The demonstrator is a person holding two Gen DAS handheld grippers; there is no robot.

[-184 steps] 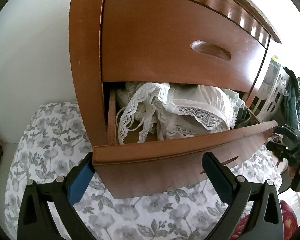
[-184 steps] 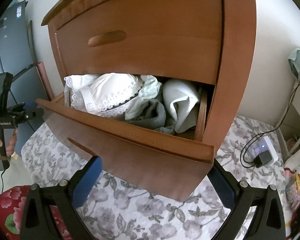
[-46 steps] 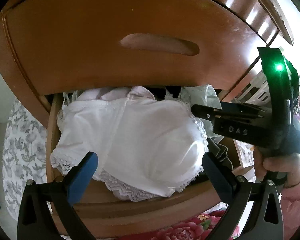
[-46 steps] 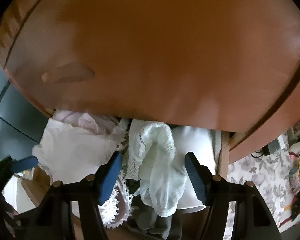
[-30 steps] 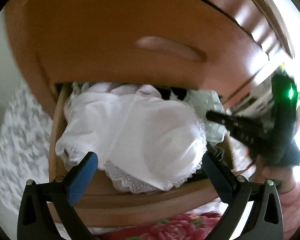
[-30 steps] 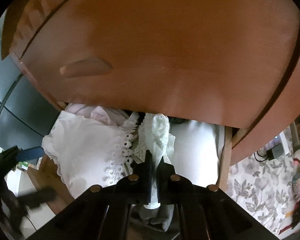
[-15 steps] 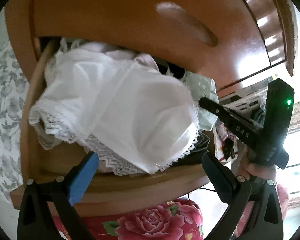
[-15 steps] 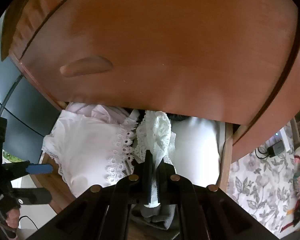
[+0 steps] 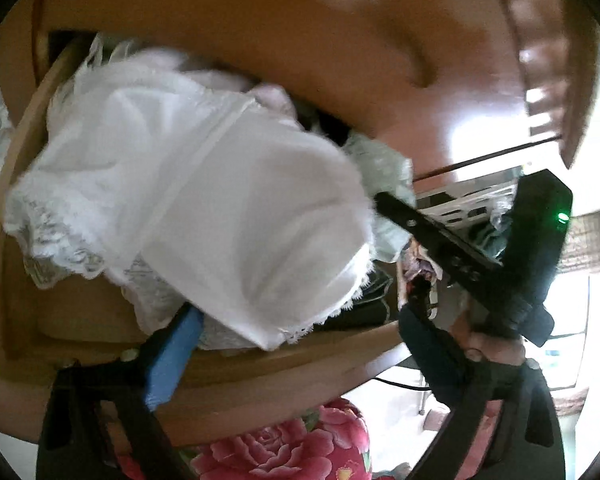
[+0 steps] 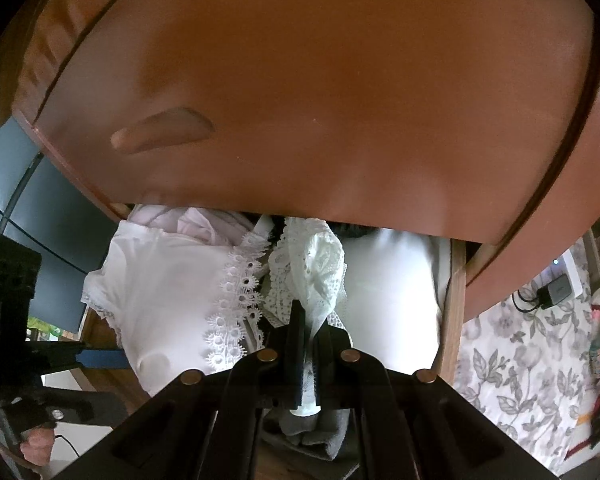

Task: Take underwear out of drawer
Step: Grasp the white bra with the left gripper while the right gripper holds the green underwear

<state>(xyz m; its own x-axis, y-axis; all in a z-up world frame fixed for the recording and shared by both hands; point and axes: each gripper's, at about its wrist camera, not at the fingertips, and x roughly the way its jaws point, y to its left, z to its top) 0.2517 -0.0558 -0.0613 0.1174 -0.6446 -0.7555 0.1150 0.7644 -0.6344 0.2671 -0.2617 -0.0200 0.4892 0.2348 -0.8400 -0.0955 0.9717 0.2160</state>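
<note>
The lower drawer (image 9: 260,364) is pulled out and stuffed with underwear. A white lace-edged piece (image 9: 220,200) lies on top at the left. My left gripper (image 9: 300,344) sits low over the drawer's front edge, jaws closing, with that white piece between its fingers; the blue pad (image 9: 172,356) touches its lower hem, the other finger stands clear. My right gripper (image 10: 306,320) is shut on a pale lace garment (image 10: 320,264) in the drawer's middle. In the left wrist view the right gripper (image 9: 380,200) reaches in from the right.
The closed upper drawer front (image 10: 300,100) overhangs the open drawer closely. A grey garment (image 10: 308,432) and a plain white folded one (image 10: 392,300) also lie inside. A floral sheet (image 10: 520,360) with a charger (image 10: 556,292) spreads to the right. Red rose-print cloth (image 9: 292,444) is below the drawer.
My left gripper has tilted down and rolled, coming closer to the white piece, and its jaws have begun to narrow. My right gripper, shut on the lace garment, has stayed put.
</note>
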